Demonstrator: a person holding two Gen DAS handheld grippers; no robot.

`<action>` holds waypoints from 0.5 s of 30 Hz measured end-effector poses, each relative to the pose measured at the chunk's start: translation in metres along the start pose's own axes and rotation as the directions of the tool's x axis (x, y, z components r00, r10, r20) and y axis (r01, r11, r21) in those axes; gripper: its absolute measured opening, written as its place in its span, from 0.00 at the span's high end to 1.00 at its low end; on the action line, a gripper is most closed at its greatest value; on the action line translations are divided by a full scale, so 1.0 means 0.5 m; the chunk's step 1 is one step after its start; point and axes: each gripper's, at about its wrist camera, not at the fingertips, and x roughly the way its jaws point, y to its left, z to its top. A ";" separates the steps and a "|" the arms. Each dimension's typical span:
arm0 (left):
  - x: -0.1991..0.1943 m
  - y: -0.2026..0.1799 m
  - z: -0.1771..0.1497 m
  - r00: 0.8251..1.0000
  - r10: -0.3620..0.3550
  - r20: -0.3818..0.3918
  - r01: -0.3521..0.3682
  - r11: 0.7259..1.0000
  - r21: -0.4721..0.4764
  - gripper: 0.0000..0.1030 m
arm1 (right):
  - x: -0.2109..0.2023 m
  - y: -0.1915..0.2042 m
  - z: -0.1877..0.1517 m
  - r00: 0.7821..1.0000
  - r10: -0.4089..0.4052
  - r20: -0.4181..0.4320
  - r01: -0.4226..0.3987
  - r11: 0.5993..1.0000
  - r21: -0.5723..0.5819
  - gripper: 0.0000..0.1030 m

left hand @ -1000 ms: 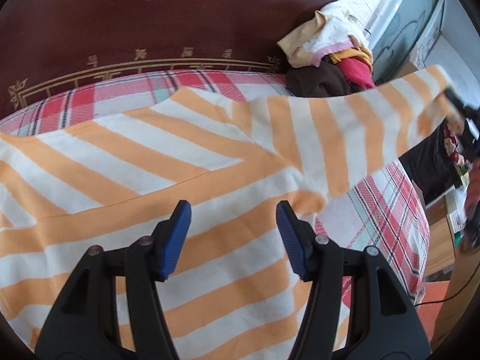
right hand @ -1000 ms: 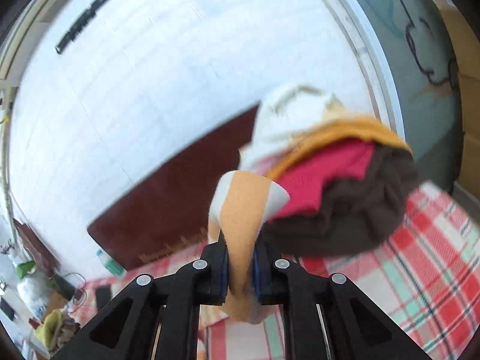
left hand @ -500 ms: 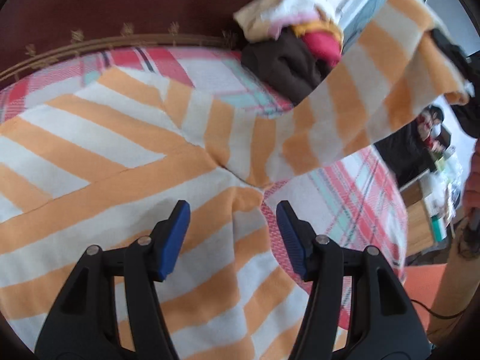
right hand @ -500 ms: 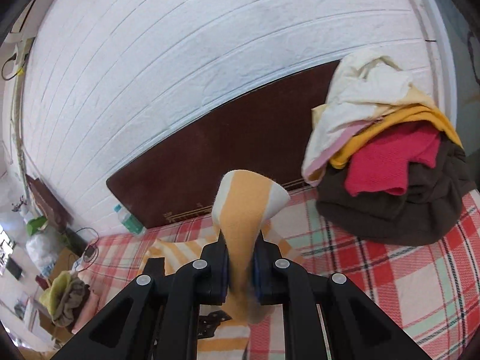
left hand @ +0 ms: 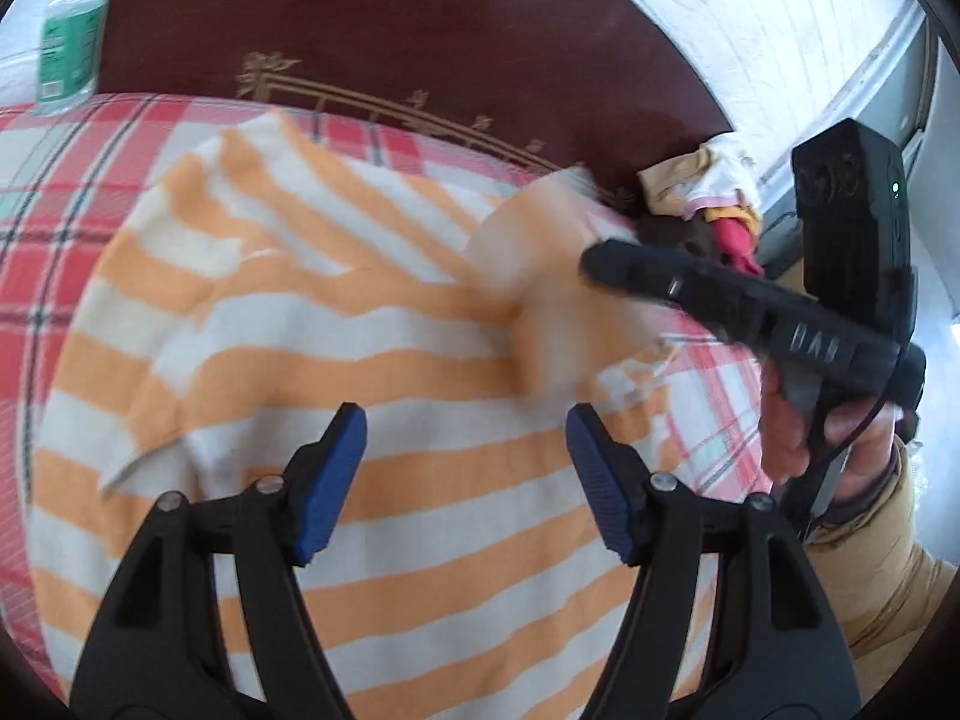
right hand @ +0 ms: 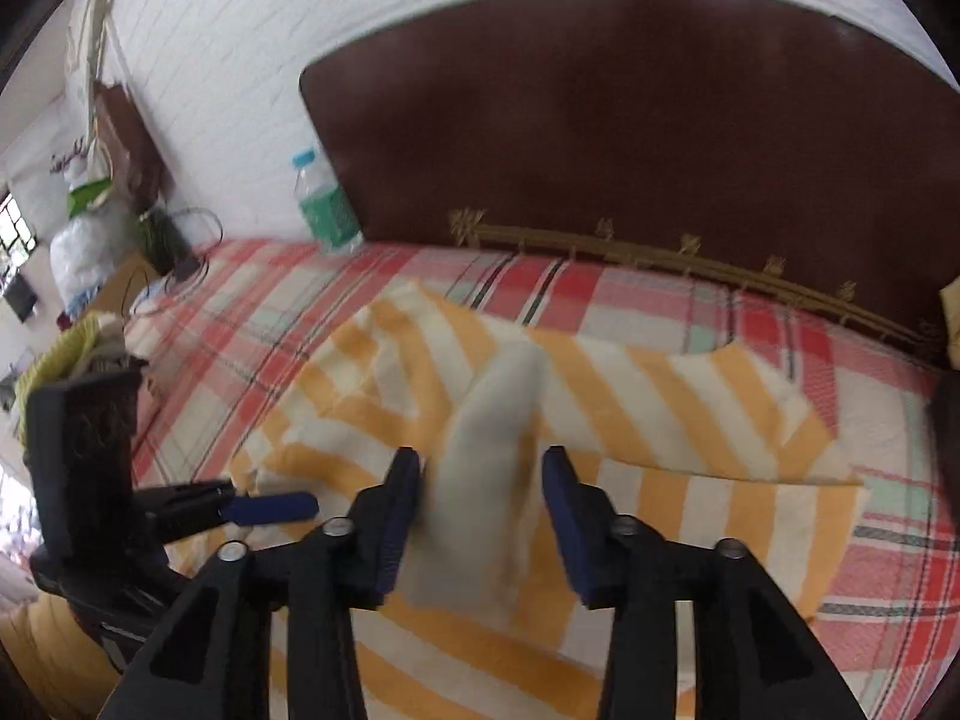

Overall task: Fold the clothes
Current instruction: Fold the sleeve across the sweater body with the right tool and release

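Note:
An orange and white striped shirt (left hand: 336, 348) lies spread on a red plaid bed; it also shows in the right wrist view (right hand: 630, 420). My left gripper (left hand: 465, 468) is open and empty just above the shirt's body. My right gripper (right hand: 480, 516) is open, and the blurred sleeve end (right hand: 480, 510) hangs loose between its jaws, folded in over the shirt. In the left wrist view the right gripper (left hand: 600, 267) sits at the blurred sleeve (left hand: 552, 312). The left gripper's fingers (right hand: 270, 507) show at the left of the right wrist view.
A dark wooden headboard (right hand: 600, 138) runs along the back. A plastic water bottle (right hand: 327, 207) stands at the bed's far left corner. A pile of other clothes (left hand: 714, 204) sits at the far right by the headboard. Clutter (right hand: 84, 240) lies beyond the left bed edge.
My right gripper carried the sleeve from up high down and across onto the shirt, then opened and let it go. My left gripper stayed open over the shirt.

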 end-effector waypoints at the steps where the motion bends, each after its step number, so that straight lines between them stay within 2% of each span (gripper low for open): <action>1: -0.003 0.004 -0.002 1.000 0.008 -0.001 -0.008 1.000 0.001 0.32 | 0.016 0.006 -0.011 1.000 0.009 -0.015 -0.009 1.000 0.005 0.55; 6: -0.005 -0.007 0.006 0.999 0.040 0.016 -0.040 0.998 0.049 0.32 | 0.005 -0.015 -0.086 1.000 0.016 0.010 -0.017 0.997 0.075 0.55; 9: 0.017 -0.026 0.022 0.993 0.115 0.025 -0.117 0.987 0.109 0.32 | -0.006 -0.031 -0.132 1.000 0.009 0.029 -0.012 0.993 0.120 0.55; 12: 0.035 -0.054 0.027 0.982 0.185 0.040 -0.189 0.961 0.200 0.32 | -0.018 -0.047 -0.178 0.999 0.001 0.047 -0.009 0.986 0.165 0.54; 15: 0.050 -0.092 0.007 0.976 0.211 0.050 -0.216 0.921 0.325 0.32 | -0.030 -0.063 -0.223 0.998 -0.007 0.066 -0.007 0.978 0.209 0.54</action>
